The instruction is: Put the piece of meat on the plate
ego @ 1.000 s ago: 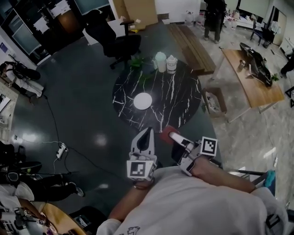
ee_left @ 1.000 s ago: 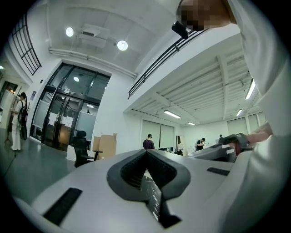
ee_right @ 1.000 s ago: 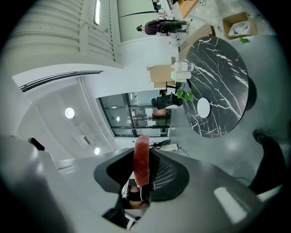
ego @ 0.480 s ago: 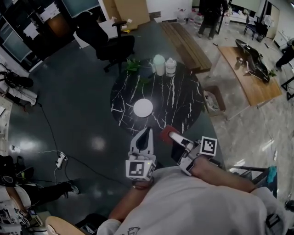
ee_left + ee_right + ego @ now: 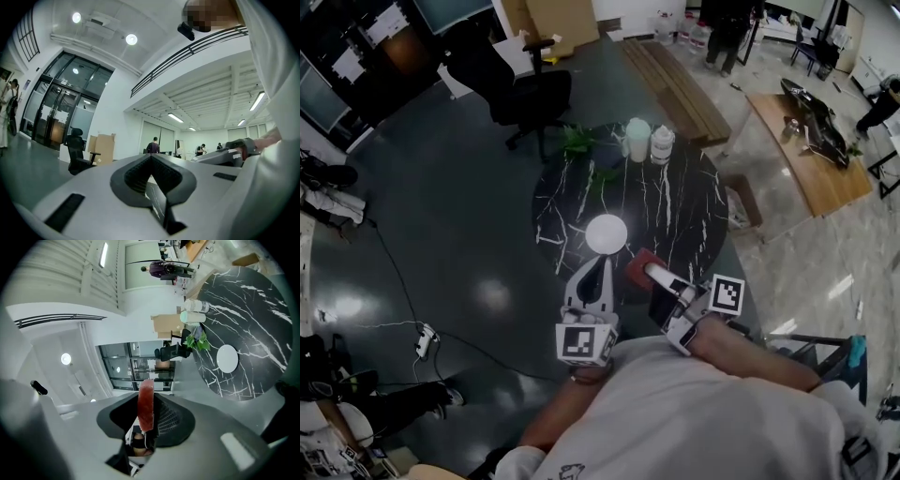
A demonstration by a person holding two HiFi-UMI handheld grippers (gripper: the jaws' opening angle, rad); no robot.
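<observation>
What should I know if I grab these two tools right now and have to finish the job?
Right tool: shut on the piece of meat, at the near edge of the round black table.
Left tool: shut, empty, beside the right one.
Plate: white, bare, on the table ahead of both tools.
Done: the meat is picked up.
Left: bring the meat over the plate, lower it, open the right tool.

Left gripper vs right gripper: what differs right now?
The right gripper is clamped on the piece of meat; the left gripper is shut with nothing between its jaws. The right gripper's view shows the scene turned sideways, so it's rolled; the left gripper's view is upright. Both point toward the round table with the white plate.
</observation>
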